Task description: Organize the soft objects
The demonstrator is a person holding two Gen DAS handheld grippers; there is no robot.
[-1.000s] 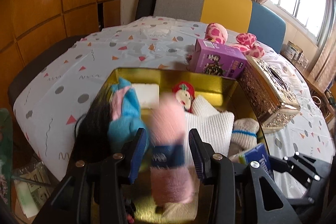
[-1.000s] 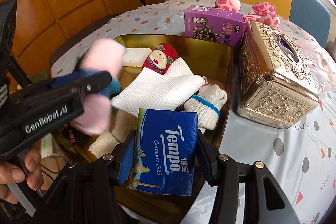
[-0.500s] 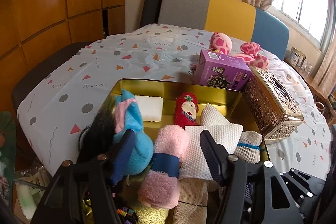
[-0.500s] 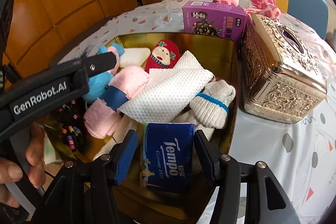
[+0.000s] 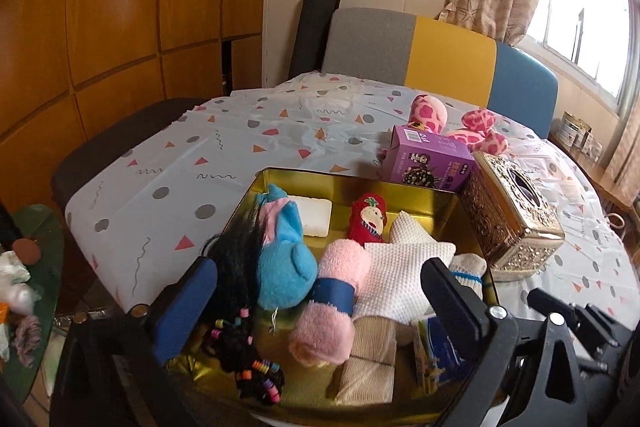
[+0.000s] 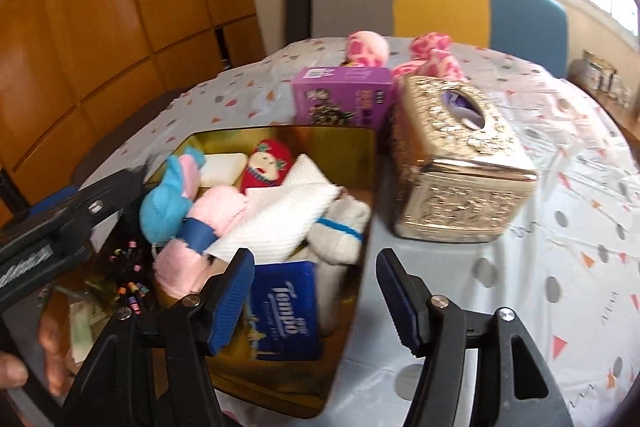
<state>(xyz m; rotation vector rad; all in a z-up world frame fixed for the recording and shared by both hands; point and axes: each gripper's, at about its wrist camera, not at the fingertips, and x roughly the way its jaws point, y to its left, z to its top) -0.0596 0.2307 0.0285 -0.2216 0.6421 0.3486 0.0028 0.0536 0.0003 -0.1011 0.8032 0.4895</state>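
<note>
Between the left claw (image 5: 318,301)'s pads, untouched, lies the pink towel roll (image 5: 334,301) in the gold tin (image 5: 356,183), long axis running away from the claw; jaws just opened wide, prob a drop-off. Right claw (image 6: 316,301), also opening, has let go; tissue pack (image 6: 286,311) rests below w/ its length pointing away from the claw

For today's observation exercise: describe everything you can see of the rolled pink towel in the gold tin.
The rolled pink towel looks like fluffy terry cloth, bound round its middle by a dark blue band. It lies on its side inside the gold tin, released, between the blue plush toy and the white waffle cloth, touching both. One end rests by a beige folded cloth.
</note>
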